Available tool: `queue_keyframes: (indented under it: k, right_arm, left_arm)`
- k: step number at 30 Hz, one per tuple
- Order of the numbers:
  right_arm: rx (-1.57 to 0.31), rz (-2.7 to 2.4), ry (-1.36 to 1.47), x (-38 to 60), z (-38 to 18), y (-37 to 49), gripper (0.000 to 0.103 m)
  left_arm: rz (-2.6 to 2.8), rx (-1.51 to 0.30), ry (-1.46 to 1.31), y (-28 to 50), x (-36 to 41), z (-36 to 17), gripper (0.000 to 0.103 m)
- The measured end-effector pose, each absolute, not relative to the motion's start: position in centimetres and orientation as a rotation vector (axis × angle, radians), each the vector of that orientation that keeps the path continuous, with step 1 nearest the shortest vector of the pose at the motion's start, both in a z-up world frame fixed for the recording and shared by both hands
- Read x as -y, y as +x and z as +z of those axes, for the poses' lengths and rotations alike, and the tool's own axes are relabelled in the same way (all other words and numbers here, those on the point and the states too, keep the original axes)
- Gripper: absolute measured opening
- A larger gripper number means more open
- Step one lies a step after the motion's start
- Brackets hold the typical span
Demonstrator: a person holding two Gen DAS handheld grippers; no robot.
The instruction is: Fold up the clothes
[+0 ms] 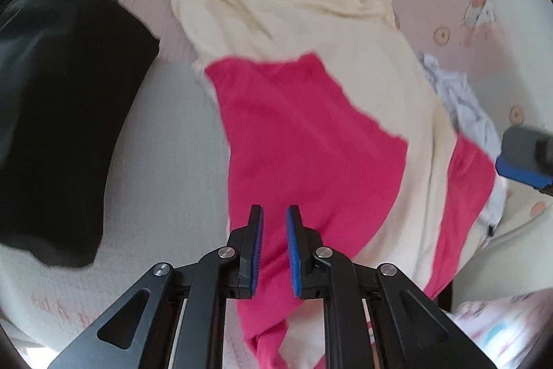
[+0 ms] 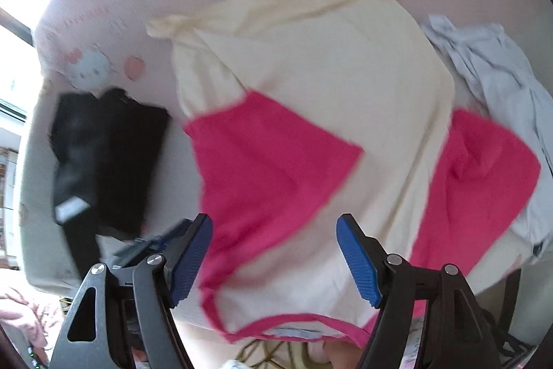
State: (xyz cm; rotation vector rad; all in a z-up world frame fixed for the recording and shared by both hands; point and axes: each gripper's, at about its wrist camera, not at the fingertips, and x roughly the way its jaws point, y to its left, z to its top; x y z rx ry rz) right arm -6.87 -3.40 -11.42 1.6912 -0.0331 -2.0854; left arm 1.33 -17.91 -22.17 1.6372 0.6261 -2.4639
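- One garment is in work: the cream-and-pink top (image 1: 311,113) lies spread on the bed (image 1: 166,134), over a pink cartoon-print sheet, its near hem hanging past the bed's edge.
- Judged light, limp and thin; it should drape and wrinkle freely and slide a little on the sheet. No stiffness, nothing fragile.
- Best holds, by judgement: the pink-trimmed hem corners or the side seams, pinching a doubled edge so a single layer does not slip out.
- Appearance: cream body, two large magenta panels, creased cream neckline at the far end.
- Left gripper (image 1: 274,213): jaws nearly pressed together above the magenta panel, no cloth seen between them.
- Right gripper (image 2: 274,230): jaws spread wide, empty, above the near hem.
- Nearby: black garment (image 1: 69,113) at left, pale crumpled garment (image 2: 501,92) at right.
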Motion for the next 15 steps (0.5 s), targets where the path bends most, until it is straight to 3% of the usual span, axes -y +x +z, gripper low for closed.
queue_keyframes:
  k: [4, 15]
  right_arm:
    - [0.048, -2.109, 1.644, 5.1, -11.2, -9.7, 0.08]
    - [0.061, -1.995, 1.682, 7.4, -17.3, -14.3, 0.08]
  left_arm:
    - [-2.453, -0.711, 1.609, -0.2, 19.4, -21.9, 0.012]
    - [-2.369, -1.055, 1.509, -3.5, 23.7, -23.9, 0.012]
